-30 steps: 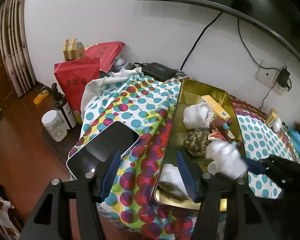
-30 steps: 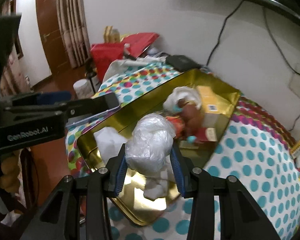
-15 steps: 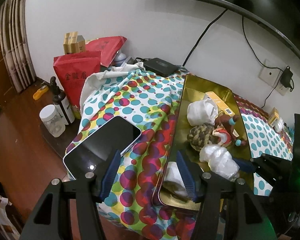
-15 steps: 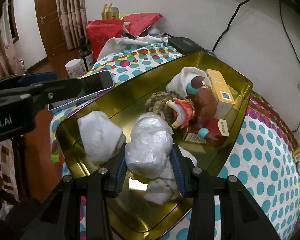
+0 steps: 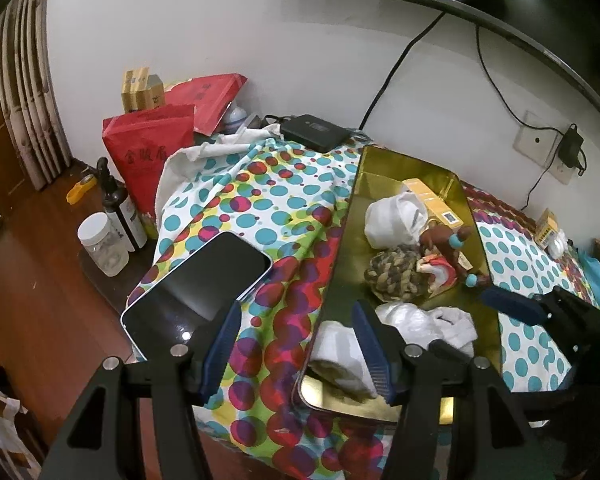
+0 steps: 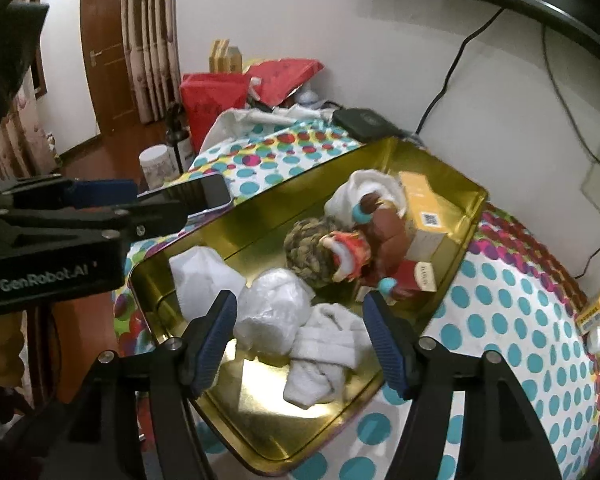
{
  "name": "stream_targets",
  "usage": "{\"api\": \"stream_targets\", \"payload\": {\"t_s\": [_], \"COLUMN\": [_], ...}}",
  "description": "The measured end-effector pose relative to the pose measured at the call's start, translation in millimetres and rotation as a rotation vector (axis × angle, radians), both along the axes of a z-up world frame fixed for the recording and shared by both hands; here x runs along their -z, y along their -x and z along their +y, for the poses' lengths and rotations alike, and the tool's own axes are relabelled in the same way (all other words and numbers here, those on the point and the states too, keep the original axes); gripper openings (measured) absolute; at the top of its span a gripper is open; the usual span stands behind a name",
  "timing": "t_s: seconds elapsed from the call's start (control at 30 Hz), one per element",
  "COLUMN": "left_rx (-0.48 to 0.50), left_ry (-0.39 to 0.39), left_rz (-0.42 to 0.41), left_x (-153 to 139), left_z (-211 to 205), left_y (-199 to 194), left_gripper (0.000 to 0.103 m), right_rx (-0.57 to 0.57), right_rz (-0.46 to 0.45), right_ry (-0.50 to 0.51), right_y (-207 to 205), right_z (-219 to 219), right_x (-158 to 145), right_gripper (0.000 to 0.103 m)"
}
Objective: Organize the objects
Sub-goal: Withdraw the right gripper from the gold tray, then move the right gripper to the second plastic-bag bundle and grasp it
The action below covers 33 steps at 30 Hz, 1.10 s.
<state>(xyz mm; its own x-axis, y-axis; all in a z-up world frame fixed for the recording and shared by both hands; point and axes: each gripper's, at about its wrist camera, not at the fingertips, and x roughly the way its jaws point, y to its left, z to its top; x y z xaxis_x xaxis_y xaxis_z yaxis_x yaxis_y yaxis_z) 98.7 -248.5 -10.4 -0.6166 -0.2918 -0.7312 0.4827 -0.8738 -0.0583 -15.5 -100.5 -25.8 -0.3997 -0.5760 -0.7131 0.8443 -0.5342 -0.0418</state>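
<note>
A gold metal tray [image 6: 444, 184] [image 5: 384, 164] lies on a polka-dot cloth. In it are a white plastic-wrapped bundle [image 6: 274, 306] [image 5: 400, 314], white cloths [image 6: 324, 344], a braided ball [image 6: 310, 250], a brown doll [image 6: 376, 236], an orange box [image 6: 428, 208] and a white pouch [image 5: 394, 216]. My right gripper [image 6: 300, 340] is open, its fingers on either side of the bundle and cloth, which rest in the tray. My left gripper [image 5: 300, 344] is open and empty over the tray's near-left rim. A phone [image 5: 196, 284] lies left of the tray.
A black box [image 5: 316, 132] and red bags [image 5: 152, 152] stand at the back. A dark bottle [image 5: 120, 208] and a white jar [image 5: 100, 244] sit on a low stand at the left. A small yellow box [image 6: 592, 312] lies at the right. Wall cables hang behind.
My right gripper lowered the plastic-wrapped bundle into the tray and opened, letting it go. My left gripper stayed open and shifted slightly.
</note>
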Motion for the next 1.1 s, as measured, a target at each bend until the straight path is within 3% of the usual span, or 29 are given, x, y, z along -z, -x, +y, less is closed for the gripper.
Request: {"api": "stream_targets", "payload": {"t_s": [0.23, 0.47, 0.73, 0.87, 1.1], "left_rx": [0.070, 0.208, 0.369, 0.422, 0.460], "left_ry": [0.002, 0.017, 0.038, 0.072, 0.083], "left_rz": [0.004, -0.009, -0.029, -0.058, -0.104], "left_x": [-8.0, -11.5, -3.8, 5.4, 23.4], "left_z": [23.9, 77.6, 149.2, 175.5, 193.5], "left_y": [11.0, 34.2, 64.1, 74.4, 89.4], "left_gripper": [0.059, 0.059, 0.059, 0.059, 0.059], "right_rx": [0.139, 0.429, 0.747, 0.838, 0.896], "right_rz": [0.036, 0.041, -0.038, -0.057, -0.102], "right_ry": [0.086, 0.090, 0.142, 0.111, 0.129], "right_y": [20.1, 87.6, 170.1, 209.7, 254.8], "right_z": [47.4, 136.3, 237.7, 257.3, 264.4], "right_x": [-13.7, -5.0, 13.9, 22.7, 26.2], "right_gripper": [0.065, 0.065, 0.065, 0.065, 0.065]}}
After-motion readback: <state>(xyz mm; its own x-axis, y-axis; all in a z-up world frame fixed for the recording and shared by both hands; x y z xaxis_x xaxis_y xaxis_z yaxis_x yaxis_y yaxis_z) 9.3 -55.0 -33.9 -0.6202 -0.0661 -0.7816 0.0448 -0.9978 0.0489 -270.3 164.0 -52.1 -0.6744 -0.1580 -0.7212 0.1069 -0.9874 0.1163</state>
